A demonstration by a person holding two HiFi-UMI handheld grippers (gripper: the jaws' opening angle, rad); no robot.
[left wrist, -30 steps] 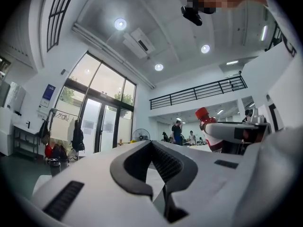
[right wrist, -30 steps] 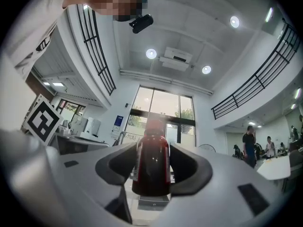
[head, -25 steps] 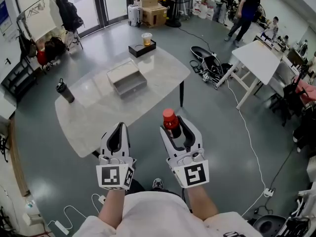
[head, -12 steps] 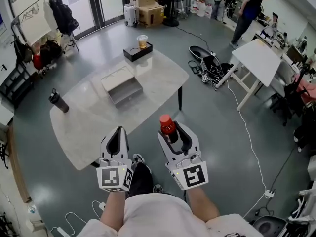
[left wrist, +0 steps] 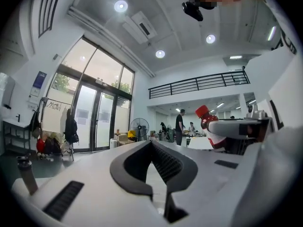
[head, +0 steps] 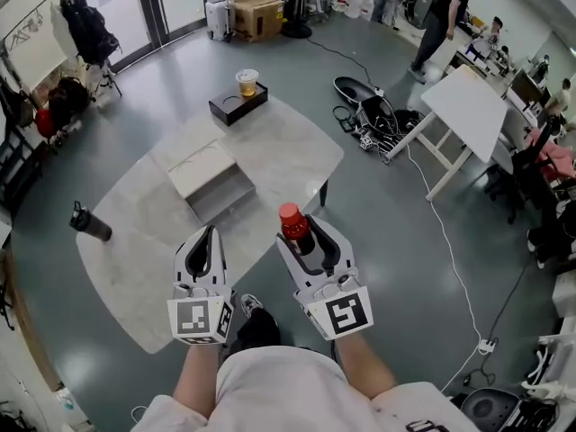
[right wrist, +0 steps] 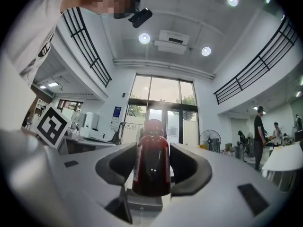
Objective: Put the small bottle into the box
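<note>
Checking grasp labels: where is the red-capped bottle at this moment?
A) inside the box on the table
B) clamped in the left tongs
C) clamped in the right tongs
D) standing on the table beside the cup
C: the bottle stands upright between the pads of the right tongs, while the left tongs are shut with nothing in them.
</note>
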